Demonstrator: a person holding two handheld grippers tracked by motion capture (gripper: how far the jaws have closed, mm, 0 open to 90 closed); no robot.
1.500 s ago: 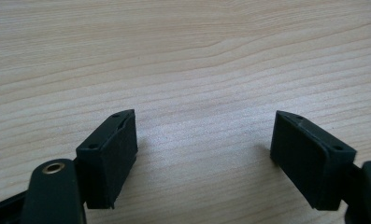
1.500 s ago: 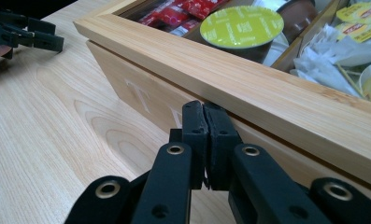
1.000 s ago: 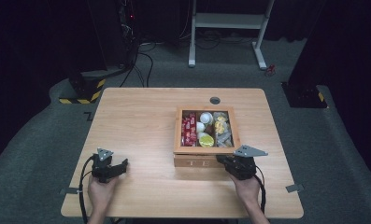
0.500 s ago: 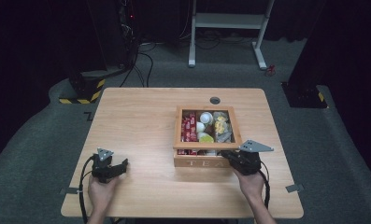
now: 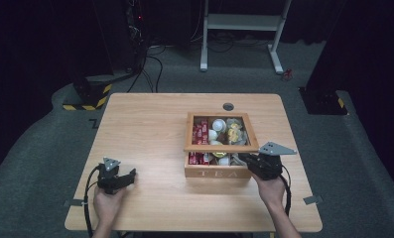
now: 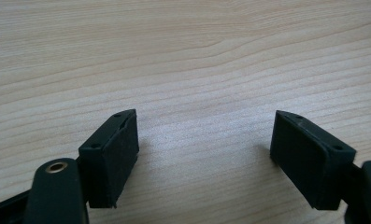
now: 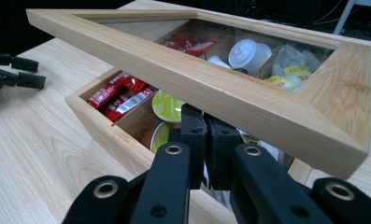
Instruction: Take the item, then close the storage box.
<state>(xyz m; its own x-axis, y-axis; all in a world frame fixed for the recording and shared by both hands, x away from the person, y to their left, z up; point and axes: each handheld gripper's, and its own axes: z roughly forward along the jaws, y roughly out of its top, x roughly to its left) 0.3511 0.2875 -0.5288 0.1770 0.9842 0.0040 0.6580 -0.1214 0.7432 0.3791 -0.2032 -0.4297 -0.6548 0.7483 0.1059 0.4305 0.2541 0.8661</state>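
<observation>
On the pale wooden tabletop (image 5: pixel 150 129) the light wooden tea box (image 5: pixel 217 171) sits right of centre with its glass-paned wooden lid (image 7: pixel 248 88) raised ajar, the right tongs (image 7: pixel 205 144) pressed together beneath the lid's front edge, the left tongs (image 6: pixel 204 154) spread wide over bare wood, well apart.

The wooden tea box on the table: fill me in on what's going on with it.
A person's right gripper, jaws shut, is under the front edge of the glass-paned wooden lid, which stands partly raised over the wooden tea box. Red sachets and small white pods lie inside. The left gripper rests open on the light wooden table, apart from the box.
</observation>
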